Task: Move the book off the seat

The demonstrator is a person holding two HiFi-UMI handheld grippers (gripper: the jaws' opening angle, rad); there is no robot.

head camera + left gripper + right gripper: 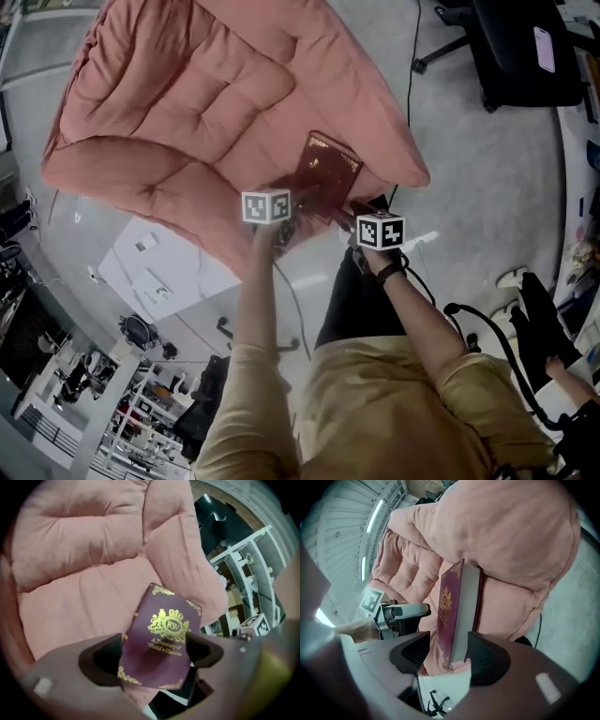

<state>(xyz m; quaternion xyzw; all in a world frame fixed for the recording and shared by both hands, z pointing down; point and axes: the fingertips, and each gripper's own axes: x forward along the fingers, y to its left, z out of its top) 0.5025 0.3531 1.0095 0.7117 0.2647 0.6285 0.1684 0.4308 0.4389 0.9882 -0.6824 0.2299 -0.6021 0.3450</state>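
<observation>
Wide open, the left gripper (154, 645) has a jaw on either side of the book (326, 174). The maroon cover with its gold crest faces that gripper's view, and the jaws sit loosely around it. The right gripper (447, 641) is wide too. It straddles the same book edge-on, with a clear gap between one pad and the cover, and the pale page block just beside the other pad.

In the head view the book lies cover-up on the pink cushioned seat (187, 103), near the cushion's front edge at about 4 o'clock. The left gripper reaches it from 7 o'clock and the right from 5 o'clock, their ends close together at the book's near end. A black office chair (525, 47) stands on the grey floor at 1 o'clock, well apart from the seat, and a white sheet (159, 267) lies at 8 o'clock.
</observation>
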